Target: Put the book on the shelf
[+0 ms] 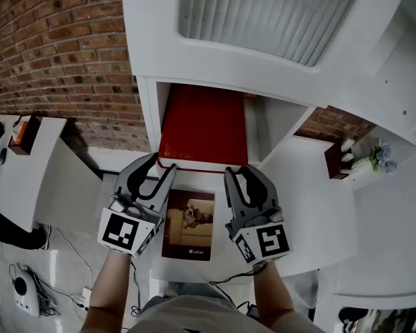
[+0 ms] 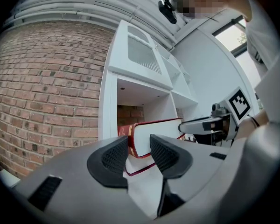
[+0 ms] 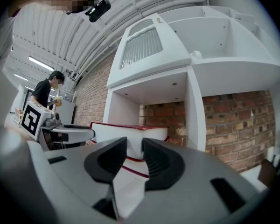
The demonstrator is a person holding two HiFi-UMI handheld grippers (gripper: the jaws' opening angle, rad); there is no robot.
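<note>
The white shelf (image 1: 147, 116) stood against a brick wall (image 1: 62, 61). The red book (image 1: 202, 127) lay flat in its open compartment. Its spine sat close beside the left wall, with a bare strip free on its right and open height above. The left gripper (image 1: 163, 166) and right gripper (image 1: 240, 172) had their jaws parted and clamped nothing, tips at the book's near edge, towards its two corners.

Looks like a loft-style lab or studio to me: bare brick wall (image 1: 62, 54), white shelf unit (image 1: 147, 33), ribbed ceiling (image 3: 51, 27) with strip lights (image 3: 36, 62).
</note>
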